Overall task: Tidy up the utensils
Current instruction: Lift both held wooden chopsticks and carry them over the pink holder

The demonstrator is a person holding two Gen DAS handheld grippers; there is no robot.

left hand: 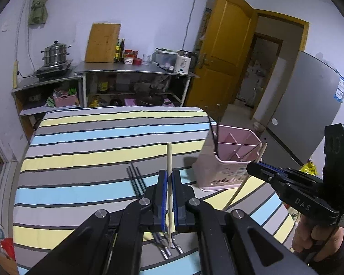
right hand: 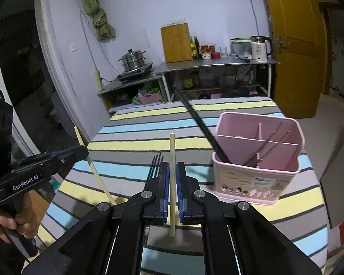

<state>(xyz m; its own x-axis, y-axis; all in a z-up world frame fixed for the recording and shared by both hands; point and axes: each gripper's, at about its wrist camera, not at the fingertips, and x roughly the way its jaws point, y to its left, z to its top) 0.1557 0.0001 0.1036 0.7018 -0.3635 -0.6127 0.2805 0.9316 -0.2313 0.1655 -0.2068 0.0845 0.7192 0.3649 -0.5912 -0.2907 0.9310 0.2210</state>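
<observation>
Near the left edge of the striped surface (left hand: 84,137), nothing lies. Toward the near edge, in the middle, dark metal sticks (left hand: 135,178) lie flat, side by side. They look like the ones not yet sorted, so they wait there.

The left gripper (left hand: 169,197) has its jaws shut tight on one wooden chopstick (left hand: 169,160). The stick runs straight through the jaws and pokes out at both ends. It is held near its middle, so it does not tip. It hangs above the surface, over the dark sticks.

The right gripper (right hand: 172,192) does the same. Its jaws are shut on a second wooden stick (right hand: 172,151), also held near the middle and pointing away. Each gripper holds one stick, so I think the pair goes in together.

Near the right edge stands the pink bin (right hand: 256,176). It is upright, so things can drop in from above. Thin walls split it into boxes, to keep kinds apart. One long black tool (right hand: 199,121) leans out of the front left box. A few thin metal sticks (right hand: 270,142) lean in another box. The two wooden sticks are not in the bin yet.
</observation>
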